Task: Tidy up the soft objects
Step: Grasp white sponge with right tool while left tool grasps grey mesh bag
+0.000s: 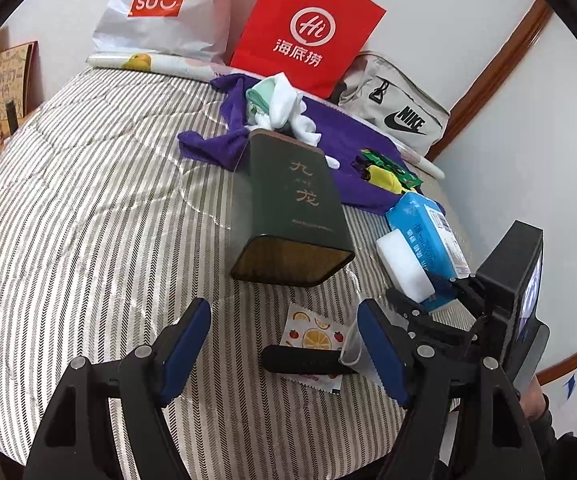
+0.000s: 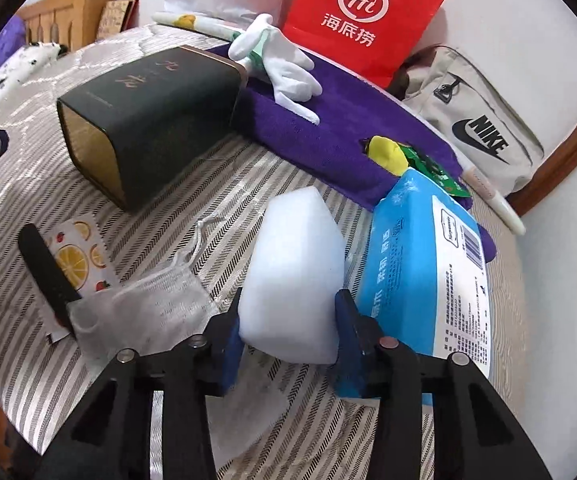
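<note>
Right now the right gripper [image 2: 288,332] has its blue pads pressed against both sides of a white sponge block [image 2: 294,276], which sits on the striped bed cover [image 1: 88,200] just beside a blue tissue pack [image 2: 420,264] near the wall-side edge of the bed. The left gripper [image 1: 284,344] hangs with its jaws wide and nothing between them, over a fruit-print packet [image 1: 308,332] and a black strip [image 1: 300,358] lying across it. A crumpled face mask [image 2: 148,304] lies on the cover next to that packet. Toward the middle of the bed a dark green tin [image 1: 288,208] lies on its side, open end facing the grippers. Behind it, white gloves [image 2: 284,68] rest on a purple towel [image 2: 328,128], with a red paper bag [image 1: 308,24] standing at the far edge by the wall.
</note>
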### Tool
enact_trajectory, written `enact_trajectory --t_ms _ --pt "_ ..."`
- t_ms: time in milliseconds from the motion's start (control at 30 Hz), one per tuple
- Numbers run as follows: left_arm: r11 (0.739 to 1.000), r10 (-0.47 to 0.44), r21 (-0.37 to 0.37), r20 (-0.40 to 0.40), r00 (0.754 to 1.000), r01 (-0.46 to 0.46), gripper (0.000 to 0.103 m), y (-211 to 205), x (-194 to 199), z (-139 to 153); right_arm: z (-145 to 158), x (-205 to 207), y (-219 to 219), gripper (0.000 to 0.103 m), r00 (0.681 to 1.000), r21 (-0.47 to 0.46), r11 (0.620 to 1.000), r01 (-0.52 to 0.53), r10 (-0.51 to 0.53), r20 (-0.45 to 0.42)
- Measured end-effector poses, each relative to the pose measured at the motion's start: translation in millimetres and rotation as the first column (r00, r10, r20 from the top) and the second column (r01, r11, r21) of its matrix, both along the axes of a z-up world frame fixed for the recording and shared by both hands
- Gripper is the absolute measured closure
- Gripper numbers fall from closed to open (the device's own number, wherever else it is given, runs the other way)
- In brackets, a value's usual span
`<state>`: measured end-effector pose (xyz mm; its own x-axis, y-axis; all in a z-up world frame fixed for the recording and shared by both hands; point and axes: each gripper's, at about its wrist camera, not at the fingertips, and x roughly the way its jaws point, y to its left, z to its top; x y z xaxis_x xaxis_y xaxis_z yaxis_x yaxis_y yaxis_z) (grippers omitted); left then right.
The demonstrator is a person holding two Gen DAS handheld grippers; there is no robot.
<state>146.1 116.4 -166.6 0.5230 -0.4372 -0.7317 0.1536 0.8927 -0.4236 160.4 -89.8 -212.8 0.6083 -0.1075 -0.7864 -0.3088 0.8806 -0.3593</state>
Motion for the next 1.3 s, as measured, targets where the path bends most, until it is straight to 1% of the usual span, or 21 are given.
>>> enact_trajectory --t_ms 33,133,267,400,467,667,733,800,867,1000,1100,1167,1233,1300 --pt "1.0 -0.003 -0.002 0.002 1.0 0.003 0.029 0 0 1 3 -1 -2 0.064 1.0 0.017 1.0 -0.004 0.004 0.0" --pt "1.0 -0.007 0.01 0.01 1.0 0.007 0.029 -1 -5 4 16 -6 -10 0.065 0.999 0.142 0.989 -0.033 0.037 -0.022" --pt "0.999 -0.018 0.039 -0.007 1.0 0.019 0.029 -9 -12 0 28 -14 -17 0.065 0.998 0.243 0.969 -0.051 0.059 -0.027" --pt "0.995 -0.07 0.067 -0.019 0.997 0.071 0.029 -31 -21 -5 36 -25 -33 0.064 0.995 0.379 0.924 -0.053 0.081 -0.06" --pt "0.99 -0.108 0.09 -0.017 0.994 0.109 0.029 -49 -25 -8 39 -33 -44 0.064 0.994 0.416 0.907 -0.057 0.092 -0.065" --pt "0.96 -0.217 0.182 0.008 0.976 0.212 0.029 -107 -26 -13 45 -70 -76 0.063 0.992 0.448 0.89 -0.079 0.113 -0.05" --pt "0.949 -0.252 0.2 0.019 0.968 0.243 0.027 -120 -25 -14 45 -80 -88 0.063 0.992 0.46 0.884 -0.077 0.113 -0.051" --pt "0.941 -0.267 0.218 0.01 0.964 0.259 0.025 -131 -23 -18 41 -88 -100 0.063 0.992 0.465 0.882 -0.073 0.112 -0.057" --pt "0.936 -0.279 0.221 -0.008 0.96 0.274 0.025 -138 -18 -24 37 -94 -111 0.063 0.994 0.456 0.888 -0.06 0.096 -0.056" --pt "0.926 -0.294 0.233 -0.043 0.955 0.296 0.025 -152 -14 -34 22 -96 -137 0.063 0.996 0.448 0.894 0.007 0.032 -0.079" --pt "0.921 -0.301 0.244 -0.054 0.952 0.305 0.018 -161 -12 -40 14 -92 -151 0.062 0.995 0.464 0.884 0.054 -0.008 -0.101" --pt "0.913 -0.31 0.261 -0.05 0.949 0.312 0.015 -168 -12 -42 9 -89 -155 0.062 0.994 0.47 0.88 0.065 -0.014 -0.111" --pt "0.901 -0.32 0.293 -0.051 0.946 0.32 0.009 -177 -12 -44 5 -88 -156 0.062 0.993 0.471 0.88 0.069 -0.017 -0.113" --pt "0.884 -0.33 0.333 -0.049 0.943 0.327 0.007 -185 -14 -45 1 -86 -156 0.061 0.993 0.478 0.876 0.069 -0.012 -0.121"
